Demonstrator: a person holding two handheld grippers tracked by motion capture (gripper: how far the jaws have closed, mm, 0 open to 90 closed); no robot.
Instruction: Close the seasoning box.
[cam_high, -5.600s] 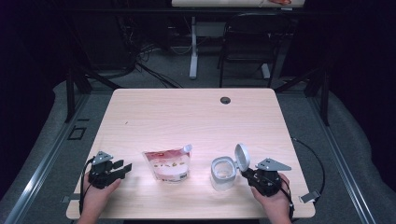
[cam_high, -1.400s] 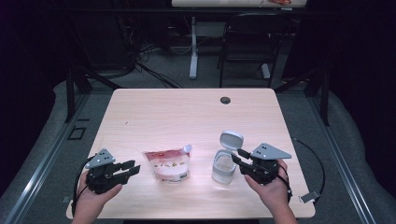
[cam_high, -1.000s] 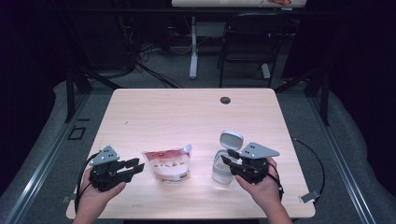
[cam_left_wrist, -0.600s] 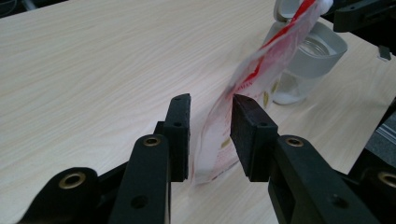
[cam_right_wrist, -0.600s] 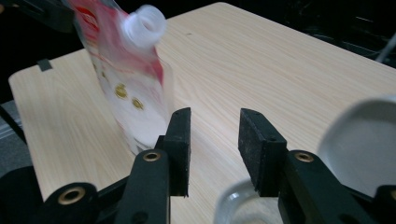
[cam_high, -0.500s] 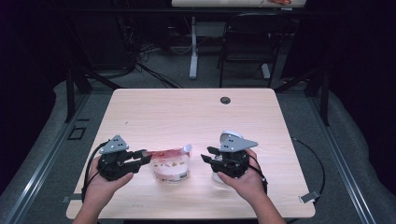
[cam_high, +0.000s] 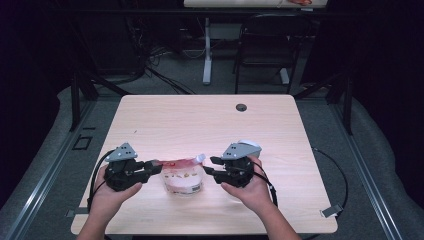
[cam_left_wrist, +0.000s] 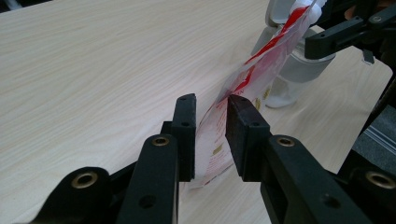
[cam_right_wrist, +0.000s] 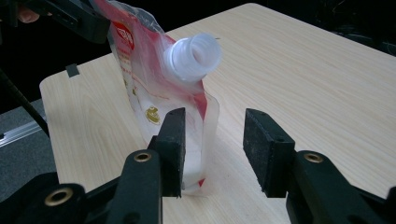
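Light wood table (cam_high: 200, 115), dark floor around it, with cables and a chair (cam_high: 260, 50) beyond the far edge. A small dark round grommet (cam_high: 241, 107) sits near the far edge of the tabletop.

A spouted pouch (cam_high: 183, 175), clear film with red printing and a white spout (cam_right_wrist: 195, 56), stands near the front edge of the table, between the two hands.

Left gripper (cam_left_wrist: 210, 126): held at the pouch's left edge. In the left gripper view the pouch's edge runs between the two black jaws; the jaws stand apart with narrow gaps on either side of the film, not pressed shut on it. Whether a pad touches the film cannot be told.

Right gripper (cam_right_wrist: 212, 140): held at the pouch's right side, below the spout. In the right gripper view the jaws are spread wide; the pouch's near edge lies against or just beside the left-hand jaw, with clear space to the other jaw. Nothing is grasped.

A clear container (cam_left_wrist: 294, 70) with a pale lid stands just behind the pouch in the left gripper view; in the high view its lid edge (cam_high: 250, 144) shows behind the right gripper.
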